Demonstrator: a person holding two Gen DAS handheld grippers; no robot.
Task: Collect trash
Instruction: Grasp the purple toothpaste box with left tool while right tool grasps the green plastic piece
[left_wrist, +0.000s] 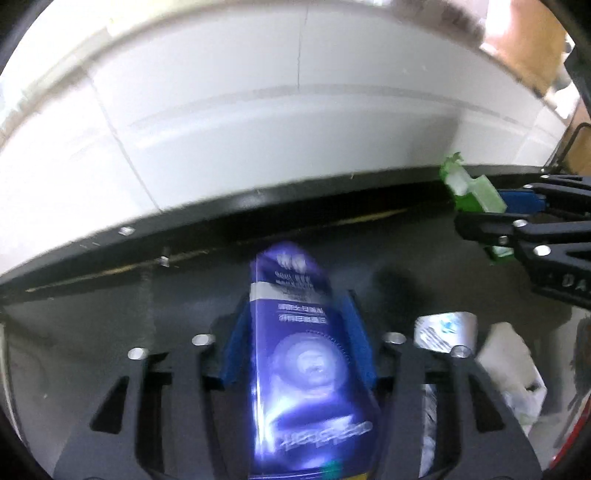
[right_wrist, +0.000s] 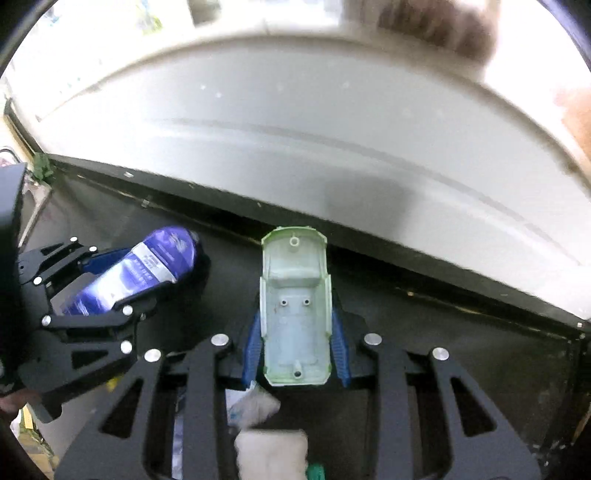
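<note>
My left gripper (left_wrist: 297, 325) is shut on a purple-blue carton (left_wrist: 299, 350), whose top pokes out past the blue pads; the same carton (right_wrist: 147, 269) shows at the left of the right wrist view, clamped in the left gripper (right_wrist: 122, 280). My right gripper (right_wrist: 295, 332) is shut on a pale green toy car shell (right_wrist: 295, 306), held hollow side up. That green shell (left_wrist: 472, 192) also appears at the right edge of the left wrist view in the right gripper (left_wrist: 491, 218). Both sit above a black table surface (left_wrist: 110, 314).
A crumpled silver wrapper (left_wrist: 443, 328) and white paper scraps (left_wrist: 509, 362) lie on the black surface at the right. White tissue wads (right_wrist: 269, 446) lie under the right gripper. The table's far edge (right_wrist: 406, 258) borders a pale tiled floor (left_wrist: 258, 110).
</note>
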